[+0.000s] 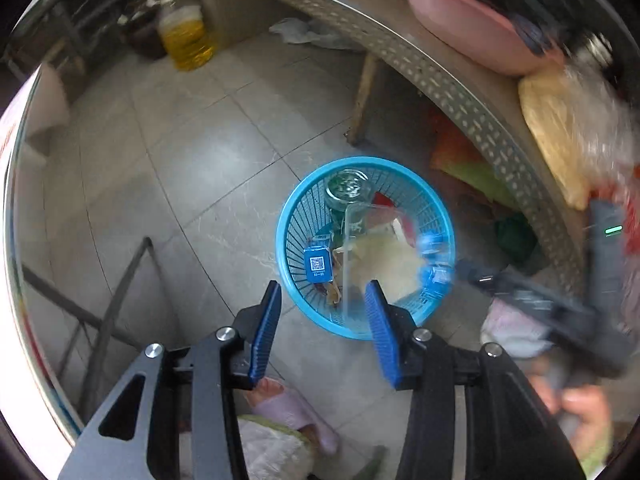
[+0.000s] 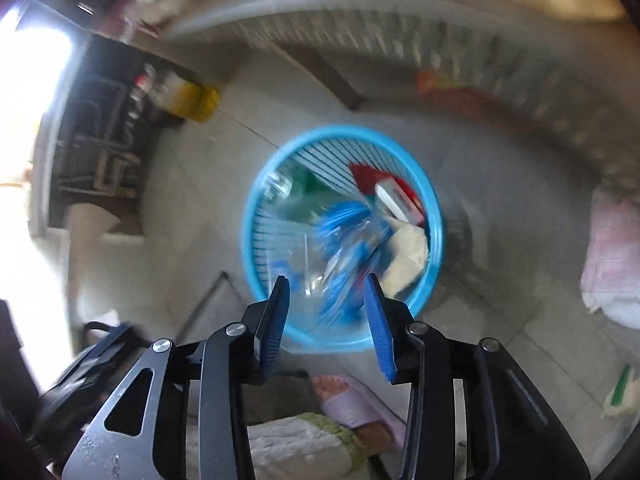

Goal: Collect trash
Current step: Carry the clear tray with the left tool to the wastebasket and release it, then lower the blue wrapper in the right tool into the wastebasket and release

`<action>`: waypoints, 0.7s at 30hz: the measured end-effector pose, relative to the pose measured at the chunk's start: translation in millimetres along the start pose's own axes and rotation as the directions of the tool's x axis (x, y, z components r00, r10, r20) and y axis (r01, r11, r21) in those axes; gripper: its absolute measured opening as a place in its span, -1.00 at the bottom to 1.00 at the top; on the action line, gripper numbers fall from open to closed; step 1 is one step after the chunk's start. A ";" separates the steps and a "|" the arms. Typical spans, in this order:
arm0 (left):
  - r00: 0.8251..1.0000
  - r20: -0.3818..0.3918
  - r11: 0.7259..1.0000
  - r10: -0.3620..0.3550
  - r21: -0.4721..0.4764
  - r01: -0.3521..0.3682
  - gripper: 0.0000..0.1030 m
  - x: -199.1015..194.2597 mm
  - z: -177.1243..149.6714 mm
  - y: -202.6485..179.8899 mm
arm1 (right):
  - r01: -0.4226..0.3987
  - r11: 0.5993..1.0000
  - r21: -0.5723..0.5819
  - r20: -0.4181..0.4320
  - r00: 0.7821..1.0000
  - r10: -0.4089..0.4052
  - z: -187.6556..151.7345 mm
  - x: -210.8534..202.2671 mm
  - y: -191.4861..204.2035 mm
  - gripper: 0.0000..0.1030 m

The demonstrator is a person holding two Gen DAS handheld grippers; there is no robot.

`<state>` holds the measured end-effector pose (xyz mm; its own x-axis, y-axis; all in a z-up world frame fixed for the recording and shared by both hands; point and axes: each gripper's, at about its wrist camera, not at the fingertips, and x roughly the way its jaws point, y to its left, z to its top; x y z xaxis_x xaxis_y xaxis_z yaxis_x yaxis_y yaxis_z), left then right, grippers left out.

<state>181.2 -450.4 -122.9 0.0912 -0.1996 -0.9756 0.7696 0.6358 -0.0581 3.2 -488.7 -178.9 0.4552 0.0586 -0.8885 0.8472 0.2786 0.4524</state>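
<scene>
Both grippers point down over the blue mesh wastebasket (image 1: 294,216) on the tiled floor. Left gripper (image 1: 324,300) partly open, nothing clamped. Right gripper (image 2: 326,294) partly open; blurred blue-printed plastic wrapper (image 2: 344,248) sits below its jaws, apparently loose. Clear plastic container (image 1: 360,240) leans inside. Risk: light wrapper drifts or catches the rim and lands outside.

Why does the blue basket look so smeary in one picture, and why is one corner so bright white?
Right wrist view: the whole picture is motion-blurred, so the blue basket and the blue-and-clear wrapper over it streak. The white glare at upper left is overexposed daylight. Left wrist view: sharper in the middle, so the basket's ribs show; only its right edge is smeared. Both views are fisheye, so the floor tiles curve.
</scene>
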 end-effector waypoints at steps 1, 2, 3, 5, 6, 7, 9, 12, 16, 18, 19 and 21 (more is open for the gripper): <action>1.000 0.012 1.000 -0.009 -0.011 0.009 -0.14 -6.9 -3.3 5.2 | -0.005 1.000 -0.006 0.000 1.000 0.005 -1.1 2.4 0.7 -0.25; 0.999 0.034 1.000 -0.015 -0.015 0.016 -0.09 -16.5 -4.7 9.2 | -0.011 1.000 -0.014 0.002 1.000 0.011 -2.8 3.1 1.5 -0.25; 0.998 0.053 1.000 -0.013 -0.014 0.014 -0.04 -25.3 -7.7 15.1 | -0.010 1.000 -0.024 0.009 1.000 0.010 -6.3 1.0 2.9 -0.25; 0.995 0.104 1.000 -0.002 -0.015 0.004 0.00 -44.9 -12.4 19.2 | -0.020 0.999 -0.042 0.021 1.000 0.021 -11.8 -3.5 5.6 -0.24; 0.991 0.136 1.000 -0.006 -0.017 0.008 0.02 -58.0 -15.1 23.0 | -0.020 0.998 -0.054 0.028 0.999 0.021 -15.8 -7.5 7.2 -0.24; 0.986 0.165 1.000 -0.010 -0.023 0.013 0.06 -71.3 -18.6 26.7 | -0.018 0.998 -0.063 0.034 0.999 0.020 -17.9 -9.3 7.9 -0.23; 0.975 0.220 0.999 -0.027 -0.034 0.035 0.14 -97.0 -27.8 33.1 | -0.022 0.996 -0.088 0.052 0.998 0.026 -24.7 -17.7 9.8 -0.23; 0.948 0.312 0.996 -0.058 -0.045 0.076 0.28 -138.5 -51.7 45.9 | -0.034 0.989 -0.143 0.095 0.994 0.047 -31.8 -34.8 12.7 -0.23; 0.908 0.414 0.991 -0.061 -0.082 0.104 0.42 -184.7 -95.3 66.5 | -0.025 0.976 -0.217 0.182 0.981 0.066 -48.4 -79.3 13.1 -0.17; 0.886 0.459 0.988 -0.069 -0.090 0.123 0.45 -203.3 -117.4 78.0 | 0.039 0.967 -0.253 0.234 0.972 0.022 -62.4 -98.2 7.8 -0.14; 0.876 0.480 0.987 -0.057 -0.103 0.121 0.45 -211.8 -129.6 85.1 | 0.090 0.960 -0.265 0.256 0.966 -0.019 -71.1 -104.0 2.2 -0.12; 0.856 0.516 0.982 -0.038 -0.138 0.126 0.53 -224.6 -152.9 99.8 | 0.179 0.943 -0.280 0.272 0.957 -0.100 -88.4 -102.7 -11.9 -0.02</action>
<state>140.9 -228.2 58.1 0.3754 -0.5796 -0.7232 0.6807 0.7020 -0.2092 -77.8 -413.4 -99.8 0.4252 -0.2331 -0.8746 0.8038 0.5414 0.2465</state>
